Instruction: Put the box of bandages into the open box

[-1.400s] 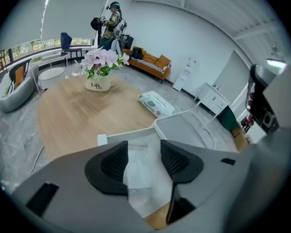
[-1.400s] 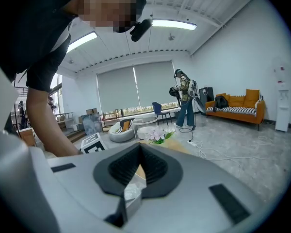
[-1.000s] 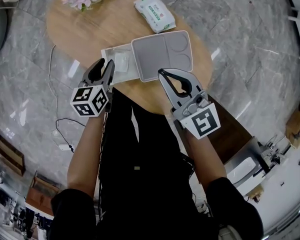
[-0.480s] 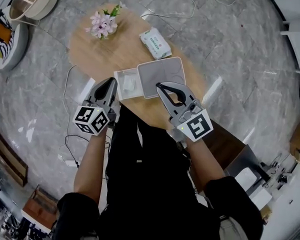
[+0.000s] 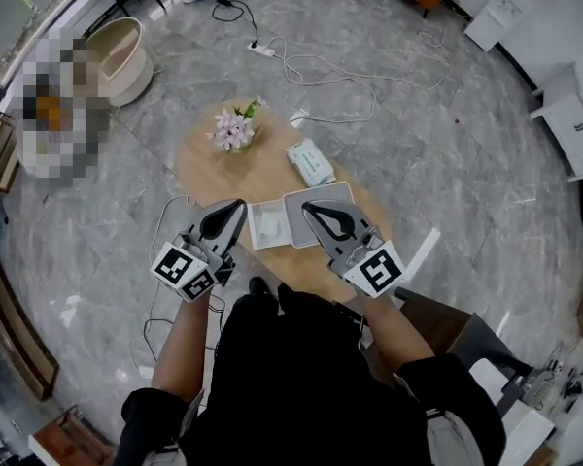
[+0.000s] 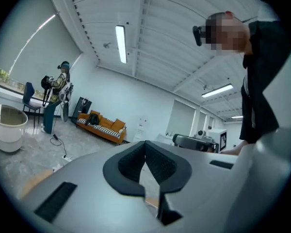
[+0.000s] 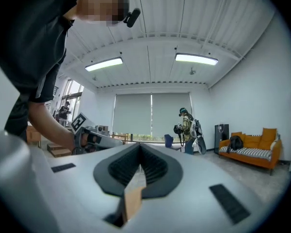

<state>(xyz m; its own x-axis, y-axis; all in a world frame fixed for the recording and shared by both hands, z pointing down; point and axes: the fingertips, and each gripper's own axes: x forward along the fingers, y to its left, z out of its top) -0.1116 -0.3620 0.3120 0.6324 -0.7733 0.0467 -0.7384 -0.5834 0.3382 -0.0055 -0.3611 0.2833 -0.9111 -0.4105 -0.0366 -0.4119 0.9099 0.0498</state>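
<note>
The open box (image 5: 320, 202) lies on the round wooden table (image 5: 214, 175) far below, its grey lid folded out to the right. A small white box, apparently the bandages (image 5: 268, 224), rests in its white left half. Both grippers are held high above the table and point level. My left gripper (image 5: 241, 203) (image 6: 145, 142) is shut with nothing between its pads; its jaws have just been closing. My right gripper (image 5: 307, 205) (image 7: 139, 144) is shut and empty too. In the gripper views only the room shows beyond the jaws.
Pink flowers (image 5: 234, 129) and a pack of wipes (image 5: 311, 162) lie on the table's far half. Cables (image 5: 321, 66) run over the grey floor behind it, beside a beige tub (image 5: 117, 56). An orange sofa (image 6: 101, 125) stands by the far wall.
Both grippers and the head camera have risen, so the table now looks small and far below. The left jaws went from open to shut, with nothing in them.
</note>
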